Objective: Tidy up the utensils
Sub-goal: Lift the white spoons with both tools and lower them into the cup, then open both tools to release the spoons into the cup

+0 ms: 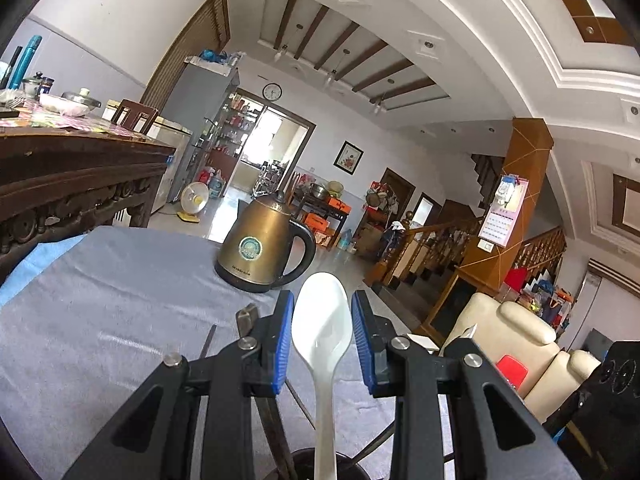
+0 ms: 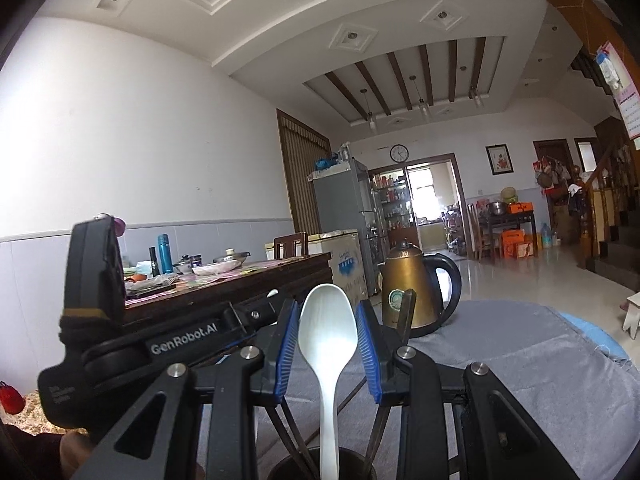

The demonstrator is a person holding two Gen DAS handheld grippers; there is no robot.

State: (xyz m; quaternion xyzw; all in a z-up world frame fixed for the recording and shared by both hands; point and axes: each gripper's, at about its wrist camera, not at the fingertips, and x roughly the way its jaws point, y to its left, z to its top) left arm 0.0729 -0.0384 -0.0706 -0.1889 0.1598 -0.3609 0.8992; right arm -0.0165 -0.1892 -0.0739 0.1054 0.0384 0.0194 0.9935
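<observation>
A glossy white spoon point(image 1: 322, 328) is standing upright — bowl between both level grippers' point(image 1: 322, 340) point(image 2: 328, 344) parted jaws, grip unclear.

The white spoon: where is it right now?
In both wrist views the white spoon stands upright in a dark cup on the grey cloth, bowl up, in front of the brass kettle.

Brass kettle point(image 1: 262, 246) upright on grey cloth point(image 1: 120, 292); wall clock point(image 2: 399, 153).
</observation>
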